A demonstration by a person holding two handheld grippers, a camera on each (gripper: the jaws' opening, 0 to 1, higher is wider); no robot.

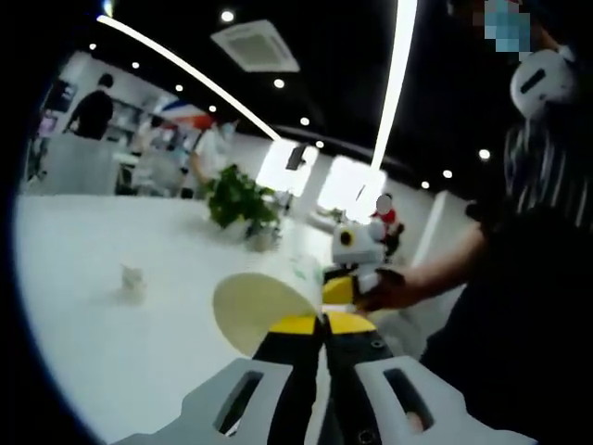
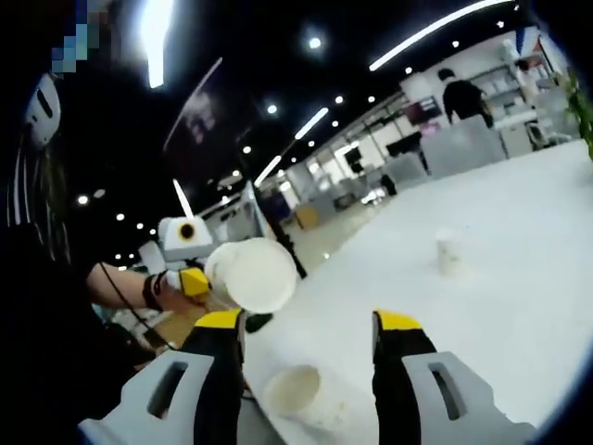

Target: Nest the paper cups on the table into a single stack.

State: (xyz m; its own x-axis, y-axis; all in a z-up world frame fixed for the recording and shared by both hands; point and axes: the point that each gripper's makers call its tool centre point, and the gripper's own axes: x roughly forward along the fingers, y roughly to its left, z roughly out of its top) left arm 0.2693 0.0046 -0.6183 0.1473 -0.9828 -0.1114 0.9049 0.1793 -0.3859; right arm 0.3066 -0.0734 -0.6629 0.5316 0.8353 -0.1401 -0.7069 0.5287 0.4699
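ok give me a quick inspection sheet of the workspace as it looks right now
surface: white table, bare around the cups
job's things: one paper cup held in the left gripper; one cup lying on the table between the right gripper's jaws; one cup standing farther off
clutter: potted plant on the table
grippers: left shut on a cup; right gripper open, jaws either side of the lying cup
cables: thin cable by the person's forearm
surroundings: open office, ceiling strip lights, people in the background

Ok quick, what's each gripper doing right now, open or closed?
Left gripper: shut on a paper cup, held up off the table.
Right gripper: open, holding nothing.
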